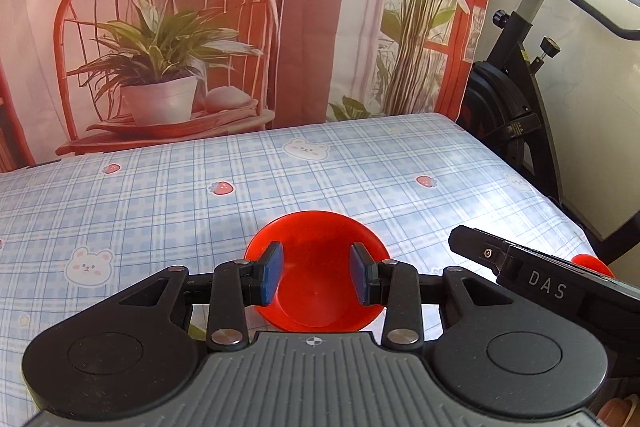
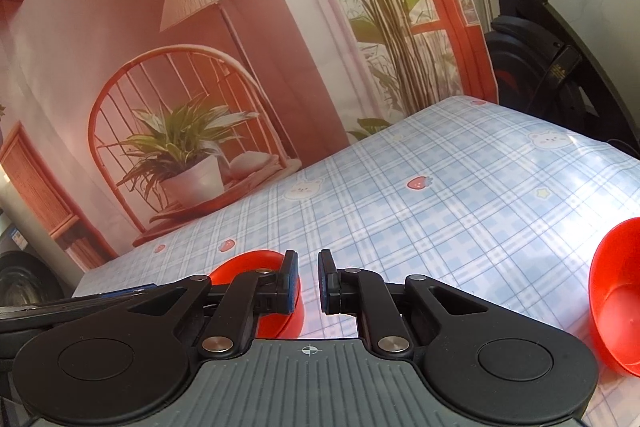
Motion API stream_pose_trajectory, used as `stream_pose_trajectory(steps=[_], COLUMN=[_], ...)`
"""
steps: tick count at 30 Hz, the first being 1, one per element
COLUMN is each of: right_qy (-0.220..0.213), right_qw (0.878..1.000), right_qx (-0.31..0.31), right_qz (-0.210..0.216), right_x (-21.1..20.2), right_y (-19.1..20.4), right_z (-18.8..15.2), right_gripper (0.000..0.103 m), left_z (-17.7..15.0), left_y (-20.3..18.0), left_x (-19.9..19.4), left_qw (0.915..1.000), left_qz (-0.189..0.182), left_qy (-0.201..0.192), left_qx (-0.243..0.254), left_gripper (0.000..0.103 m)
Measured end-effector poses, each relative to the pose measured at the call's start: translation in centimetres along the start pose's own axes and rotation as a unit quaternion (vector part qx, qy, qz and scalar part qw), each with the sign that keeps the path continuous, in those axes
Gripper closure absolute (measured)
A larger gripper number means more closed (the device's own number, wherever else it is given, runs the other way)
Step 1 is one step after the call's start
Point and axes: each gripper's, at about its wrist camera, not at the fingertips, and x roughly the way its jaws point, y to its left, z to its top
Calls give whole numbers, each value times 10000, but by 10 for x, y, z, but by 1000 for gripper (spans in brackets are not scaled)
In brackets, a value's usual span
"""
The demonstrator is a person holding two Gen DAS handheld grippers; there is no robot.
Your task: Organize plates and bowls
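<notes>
A red bowl [image 1: 316, 291] stands upright on the blue plaid tablecloth [image 1: 200, 195], just beyond my left gripper [image 1: 317, 275]. That gripper is open; its blue pads [image 1: 273, 273] frame the bowl without pressing on it. In the right wrist view the same bowl [image 2: 248, 265] peeks out behind the left finger of my right gripper [image 2: 308, 283]. The right gripper's jaws are nearly together, with nothing between them. A second red bowl [image 2: 616, 303] sits at the right edge of that view. From the left wrist only a sliver of this second bowl [image 1: 592, 263] shows behind the right gripper [image 1: 464, 243].
A printed backdrop [image 1: 160, 47] with a chair, plants and a lamp hangs along the table's far edge. A black exercise bike [image 1: 516, 107] stands past the table's right side. The cloth [image 2: 460, 195] stretches bare toward the back.
</notes>
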Motion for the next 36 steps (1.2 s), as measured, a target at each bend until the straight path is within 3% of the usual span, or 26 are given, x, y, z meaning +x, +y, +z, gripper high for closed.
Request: stream_pose_trajectory(steps=[4,8,15,20,28,36], right_qy=[-363,-658,-675,-665,-786,-640], right_qw=[9988,9944,9890,9852,9747,9745], right_qx=[-278,-442,-250,-45,-13,401], right_qz=[-181,-692,-1294,-1577,-2090,-2111], right_x=[-17,-39,-74,-96,-114,-108], right_y=[-17,-49,-112,-141,-171,-191], right_z=[8,15,8,-2,-10,-22], right_gripper=[91,90,90,90,90,89], left_z=[-1,-6,-24,-39,-55,-66], left_y=[-14,-36,-92,-126,-160,-176], left_x=[-3,-1,24,46,54,66], left_qw=[9997,9980,9924,9824,9772,9722], left_qz=[-215,-603,-1214,-1787,-2064,-2225], left_qy=[-71,-143,183,547,410,561], left_qx=[-129,-101,117,40,292,477], left_gripper=[65,63,63,63,62,62])
